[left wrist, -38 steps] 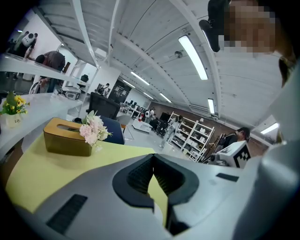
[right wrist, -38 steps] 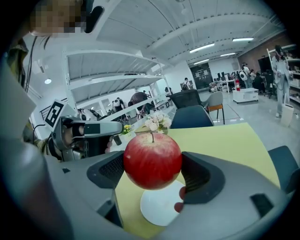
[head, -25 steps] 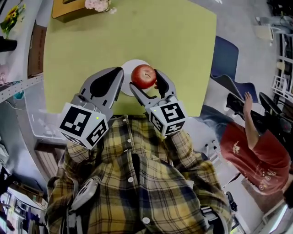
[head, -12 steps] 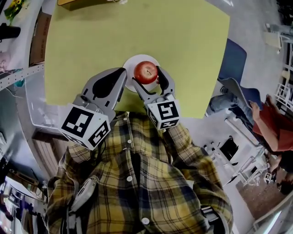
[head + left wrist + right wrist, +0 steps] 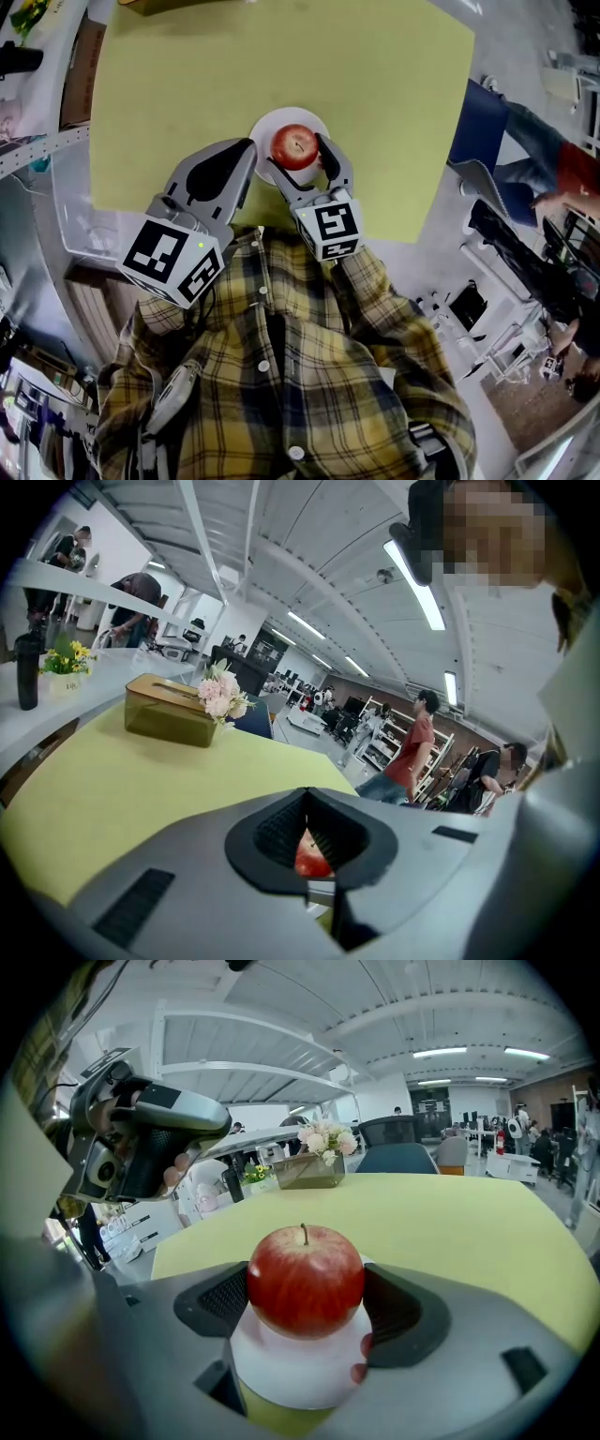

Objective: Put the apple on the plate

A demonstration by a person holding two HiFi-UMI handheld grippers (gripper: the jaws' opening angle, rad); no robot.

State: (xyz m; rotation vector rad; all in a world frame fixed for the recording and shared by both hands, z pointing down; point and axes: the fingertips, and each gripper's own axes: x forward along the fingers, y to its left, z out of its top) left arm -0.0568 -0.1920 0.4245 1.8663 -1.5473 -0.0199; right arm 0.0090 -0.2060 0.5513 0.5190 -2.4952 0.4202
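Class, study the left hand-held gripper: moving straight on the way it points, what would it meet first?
Probably the apple held in the right hand-held gripper, seen straight past the left hand-held gripper's shut jaws; the plate's rim might come first.

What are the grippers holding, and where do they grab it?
The right hand-held gripper grips the apple by its sides, over the plate. The left hand-held gripper holds nothing.

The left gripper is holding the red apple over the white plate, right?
No. The right gripper holds the red apple over the white plate, as the right gripper view shows. The left gripper is shut, empty.
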